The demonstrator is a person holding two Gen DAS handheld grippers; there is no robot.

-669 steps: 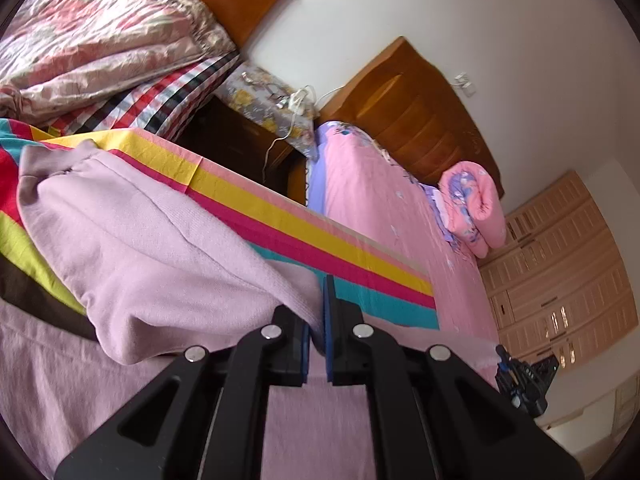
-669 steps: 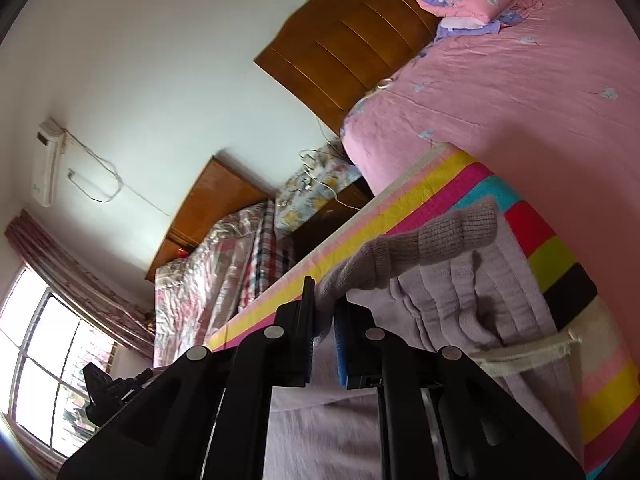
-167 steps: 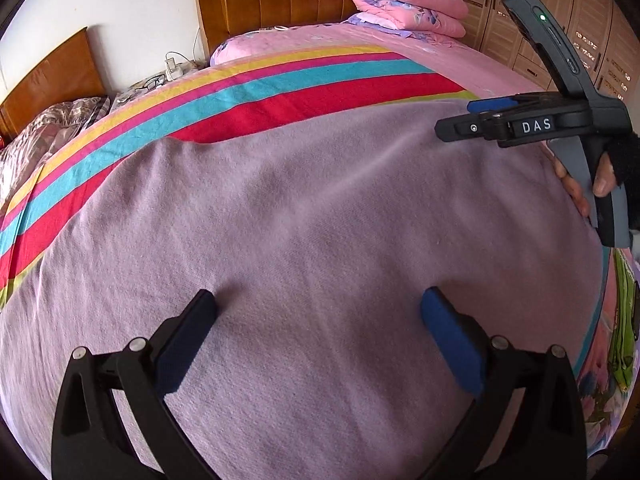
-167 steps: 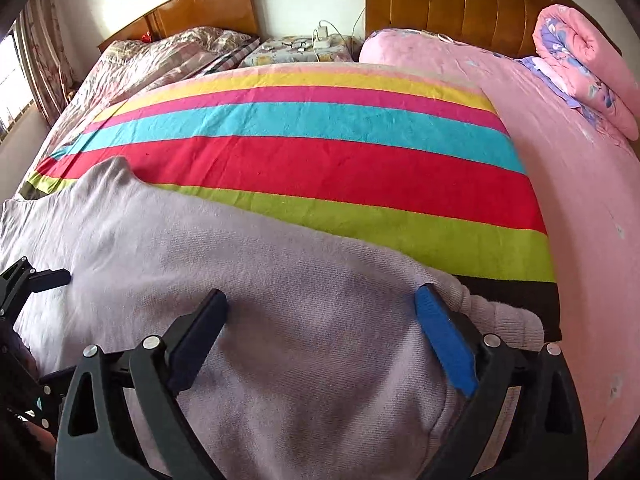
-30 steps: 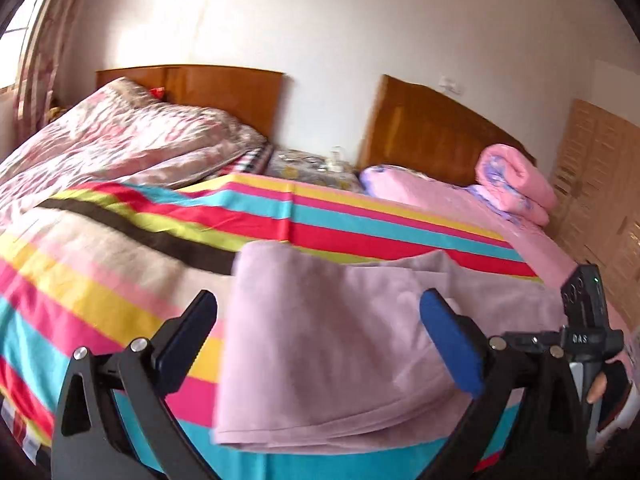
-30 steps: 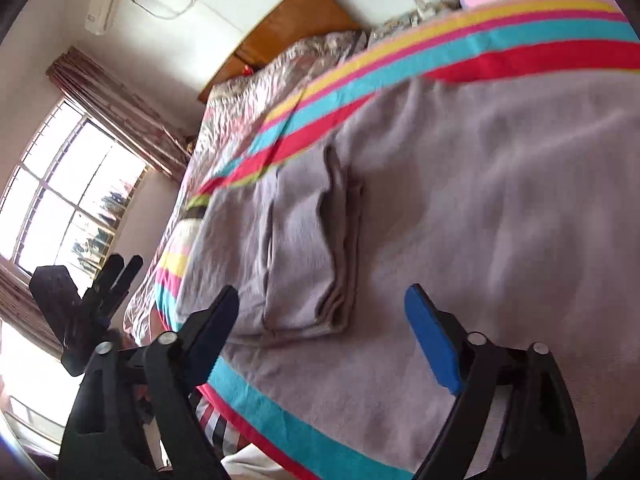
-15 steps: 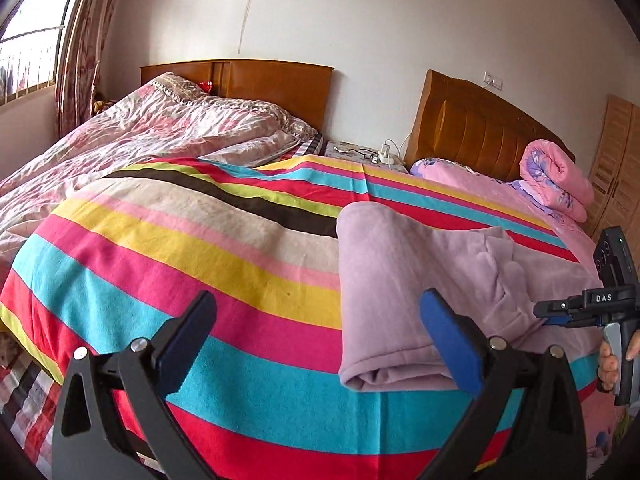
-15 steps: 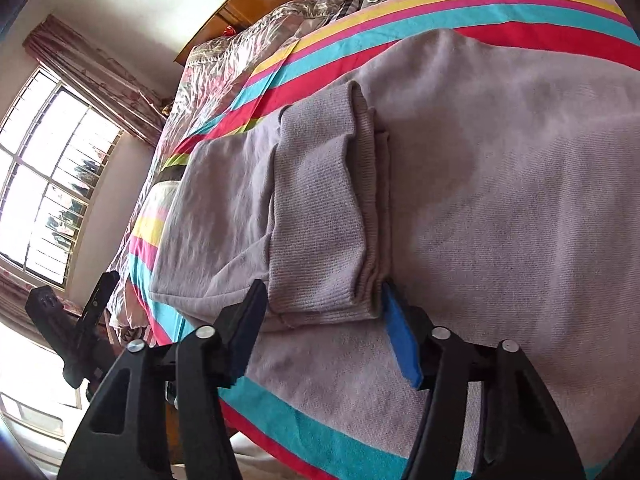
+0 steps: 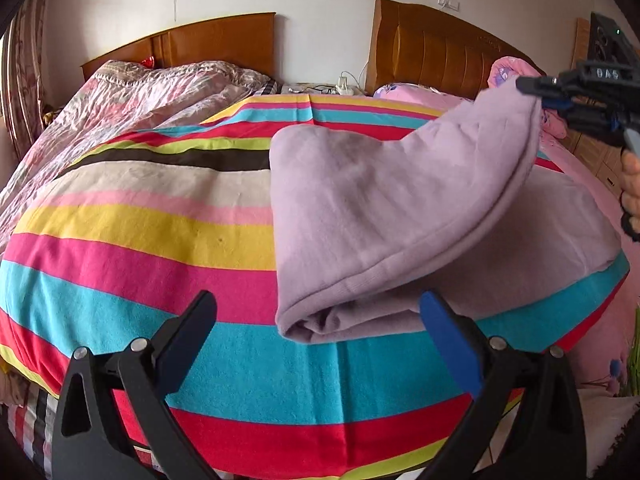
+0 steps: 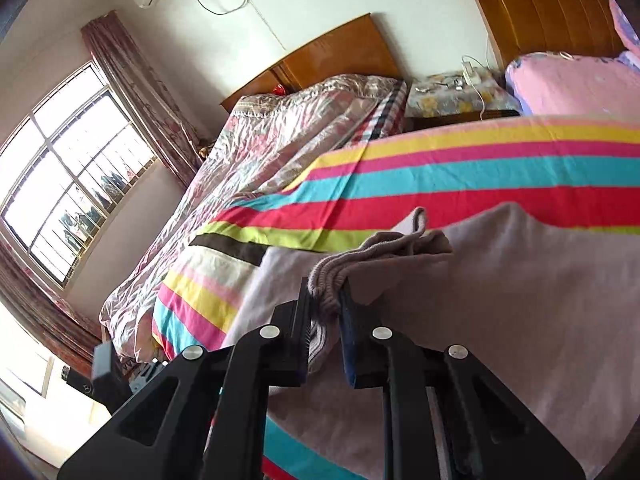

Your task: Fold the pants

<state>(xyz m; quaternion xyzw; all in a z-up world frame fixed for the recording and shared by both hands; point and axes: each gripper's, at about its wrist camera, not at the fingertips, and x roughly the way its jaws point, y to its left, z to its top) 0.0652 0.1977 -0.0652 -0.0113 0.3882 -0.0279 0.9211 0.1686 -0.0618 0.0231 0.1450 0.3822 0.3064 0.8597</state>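
Pants: the lilac pants point(image 9: 384, 216) lie partly folded near the front edge of the bed point(image 9: 132, 240), on its striped cover.
Just changed: your right gripper point(image 10: 325, 300) has just been closing and now grasps the ribbed end, which half a second ago lay flat and is now raised off the stack.
Meaning: the next fold looks under way.
Long axis: it runs along the bed's front edge, raised end toward the right.
Left gripper: your left gripper point(image 9: 320, 320) hangs released, jaws wide, just before the fold edge.

My bed point(image 9: 120, 248) carries a striped sheet point(image 9: 280, 380); lilac pants point(image 9: 380, 208) lie folded on it, one end raised.
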